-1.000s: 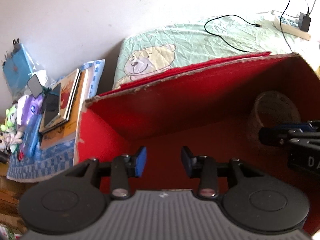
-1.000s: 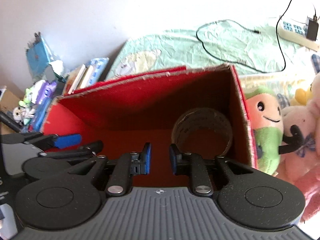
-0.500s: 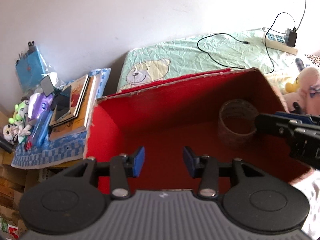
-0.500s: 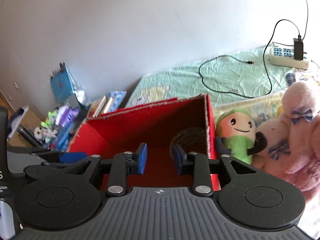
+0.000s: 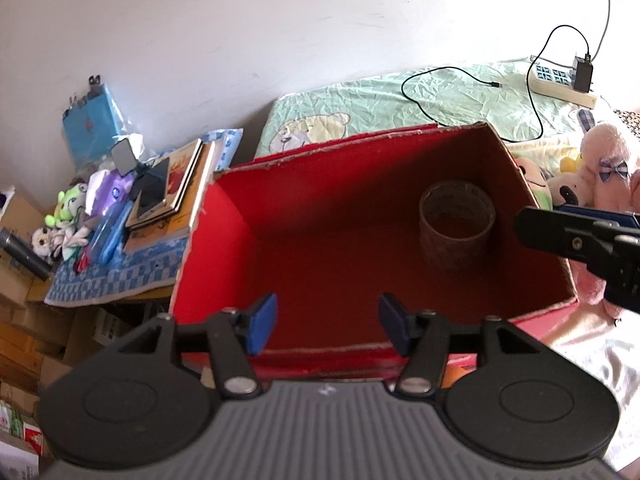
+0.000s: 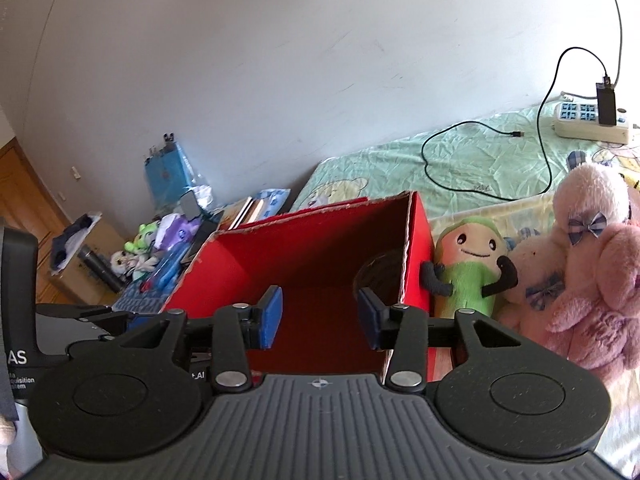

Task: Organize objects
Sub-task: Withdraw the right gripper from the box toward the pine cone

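Observation:
An open red cardboard box (image 5: 224,208) (image 6: 416,240) sits on the bed. A roll of clear tape (image 5: 456,216) (image 6: 380,276) stands inside it at the right end. My left gripper (image 5: 326,326) hovers open over the box's near wall, nothing between its blue pads. My right gripper (image 6: 318,322) is open too, above the near right corner; its fingers (image 5: 560,232) reach in from the right in the left wrist view. A green and peach plush doll (image 6: 470,268) leans on the box's right wall, and pink plush animals (image 6: 592,276) lie beside it.
A stack of books with a phone on top (image 5: 168,200) and small toys (image 5: 72,216) lie on a blue checkered cloth (image 5: 120,276) left of the box. A power strip (image 6: 588,120) and black cable (image 6: 460,152) lie on the green bedsheet behind. Cardboard boxes (image 5: 36,332) stand lower left.
Both grippers have pulled up and back out of the box, and both have opened wider. The tape roll stays in the box. The plush toys have come into the right wrist view.

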`<state>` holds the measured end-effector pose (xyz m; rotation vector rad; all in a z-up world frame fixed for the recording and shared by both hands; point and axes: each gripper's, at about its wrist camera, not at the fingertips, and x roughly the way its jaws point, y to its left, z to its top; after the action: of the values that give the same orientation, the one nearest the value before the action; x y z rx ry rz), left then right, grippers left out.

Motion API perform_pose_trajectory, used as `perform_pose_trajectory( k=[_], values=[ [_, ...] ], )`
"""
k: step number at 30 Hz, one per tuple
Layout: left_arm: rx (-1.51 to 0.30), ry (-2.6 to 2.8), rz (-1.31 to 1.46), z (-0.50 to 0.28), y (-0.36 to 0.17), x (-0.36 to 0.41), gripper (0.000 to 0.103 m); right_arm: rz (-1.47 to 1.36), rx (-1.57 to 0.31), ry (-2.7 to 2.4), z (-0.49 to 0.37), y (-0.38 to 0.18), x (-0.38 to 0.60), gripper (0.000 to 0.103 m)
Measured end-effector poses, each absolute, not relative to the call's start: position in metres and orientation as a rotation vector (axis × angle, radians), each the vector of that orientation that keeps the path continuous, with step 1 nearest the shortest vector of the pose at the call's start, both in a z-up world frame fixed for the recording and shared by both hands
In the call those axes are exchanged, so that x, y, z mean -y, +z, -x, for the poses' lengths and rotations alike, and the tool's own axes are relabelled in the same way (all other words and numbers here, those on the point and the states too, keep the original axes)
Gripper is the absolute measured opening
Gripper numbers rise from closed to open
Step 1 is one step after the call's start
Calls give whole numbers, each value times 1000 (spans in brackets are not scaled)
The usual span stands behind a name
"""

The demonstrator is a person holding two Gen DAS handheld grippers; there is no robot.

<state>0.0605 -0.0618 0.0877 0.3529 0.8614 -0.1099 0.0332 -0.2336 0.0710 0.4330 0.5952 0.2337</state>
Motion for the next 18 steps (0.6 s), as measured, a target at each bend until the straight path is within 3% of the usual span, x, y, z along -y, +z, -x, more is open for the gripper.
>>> perform_pose_trajectory(
  k=[18],
  values=[
    [-893,-104,-346,-29,78,78,65,-518,-673,328,0,44,261,45]
  ],
)
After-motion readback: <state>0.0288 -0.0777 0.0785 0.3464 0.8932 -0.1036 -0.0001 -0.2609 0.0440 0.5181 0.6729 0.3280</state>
